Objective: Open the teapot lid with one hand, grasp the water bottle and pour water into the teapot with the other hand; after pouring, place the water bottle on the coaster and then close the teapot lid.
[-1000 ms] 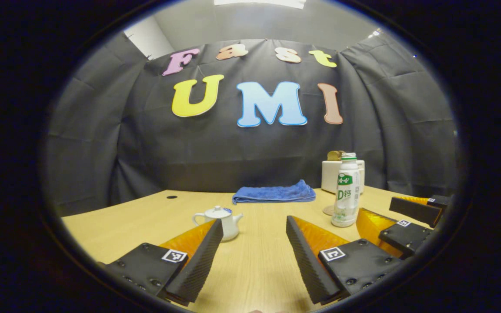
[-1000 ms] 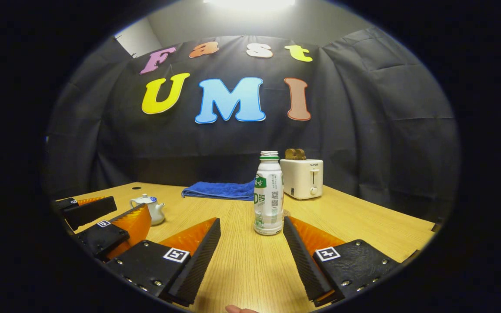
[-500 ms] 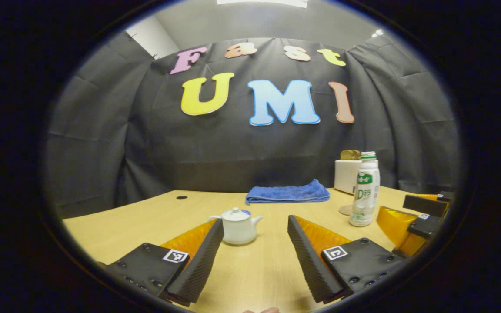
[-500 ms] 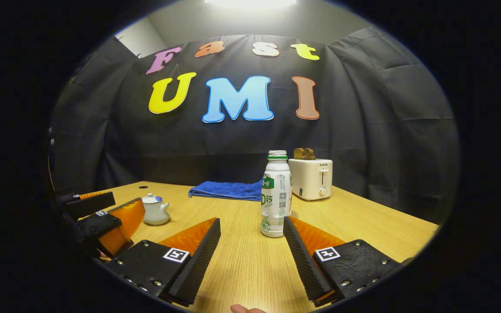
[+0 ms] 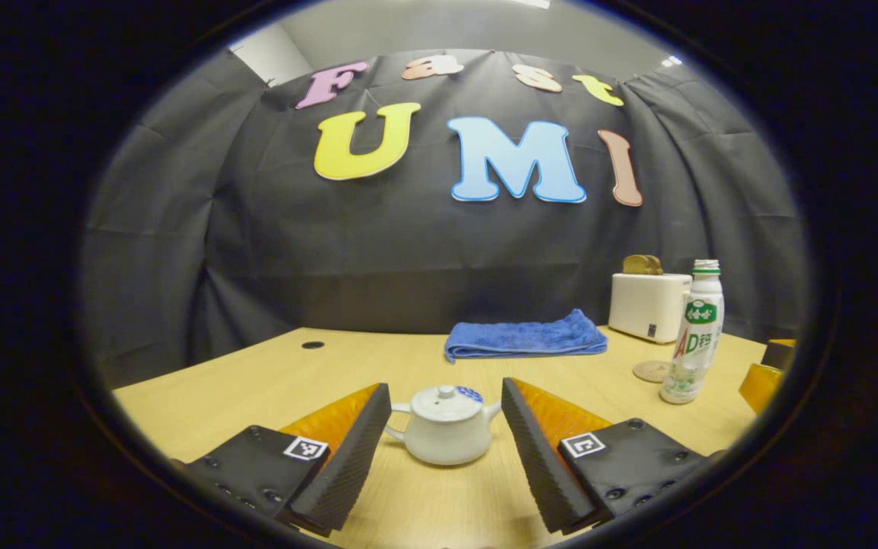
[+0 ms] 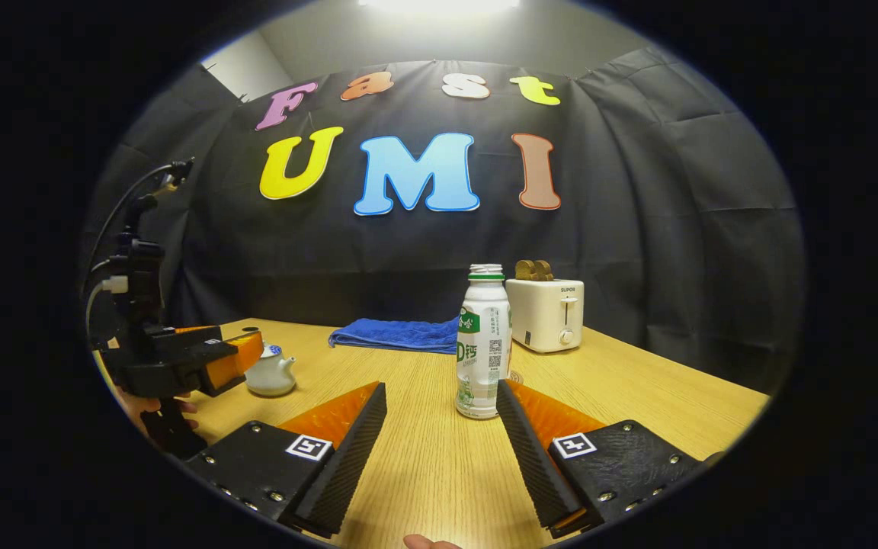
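White and lidded, the teapot [image 5: 445, 431] sits on the wooden bench [image 5: 271, 374] between the spread fingers of the left tool [image 5: 445, 446], untouched. The right tool [image 6: 440, 450] also gapes wide, with the water bottle [image 6: 483, 343] upright just beyond its fingertips. A round coaster [image 5: 651, 371] lies just left of the bottle, near the toaster [image 5: 648, 305] and blue towel [image 5: 527, 338].

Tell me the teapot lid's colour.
White with a blue patch, teapot lid, clearest in the left gripper view.

Wooden table [image 5: 271, 381] with teapot [image 5: 445, 427], bottle [image 5: 690, 343], coaster [image 5: 651, 371], towel [image 5: 527, 337], toaster [image 5: 648, 305].
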Demonstrator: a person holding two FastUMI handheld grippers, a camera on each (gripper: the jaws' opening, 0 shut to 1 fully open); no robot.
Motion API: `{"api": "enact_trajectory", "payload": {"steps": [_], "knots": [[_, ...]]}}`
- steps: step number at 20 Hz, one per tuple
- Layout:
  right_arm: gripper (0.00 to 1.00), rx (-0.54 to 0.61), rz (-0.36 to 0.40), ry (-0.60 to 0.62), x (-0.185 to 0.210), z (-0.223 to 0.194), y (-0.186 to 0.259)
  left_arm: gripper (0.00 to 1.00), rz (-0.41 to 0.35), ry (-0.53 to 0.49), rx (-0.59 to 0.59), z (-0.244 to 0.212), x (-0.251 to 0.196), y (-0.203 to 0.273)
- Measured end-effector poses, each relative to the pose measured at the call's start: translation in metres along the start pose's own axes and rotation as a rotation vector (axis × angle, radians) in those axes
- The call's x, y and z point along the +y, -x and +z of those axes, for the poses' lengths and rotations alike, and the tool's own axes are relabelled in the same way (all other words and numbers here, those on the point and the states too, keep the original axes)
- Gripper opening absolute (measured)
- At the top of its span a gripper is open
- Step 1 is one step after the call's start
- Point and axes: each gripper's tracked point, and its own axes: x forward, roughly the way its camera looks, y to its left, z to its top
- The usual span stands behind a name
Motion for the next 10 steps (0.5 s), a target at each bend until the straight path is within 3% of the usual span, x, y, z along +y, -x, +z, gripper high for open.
{"api": "enact_trajectory", "payload": {"steps": [7,10], "knots": [[0.9,-0.002,-0.005,-0.001,0.0,0.001,0.0,1.0,0.008,-0.075,0.023,0.004,0.007,-0.044],[0.9,-0.001,-0.005,-0.001,0.0,0.001,0.0,0.97,0.017,-0.045,0.067,-0.004,0.012,-0.061]]}}
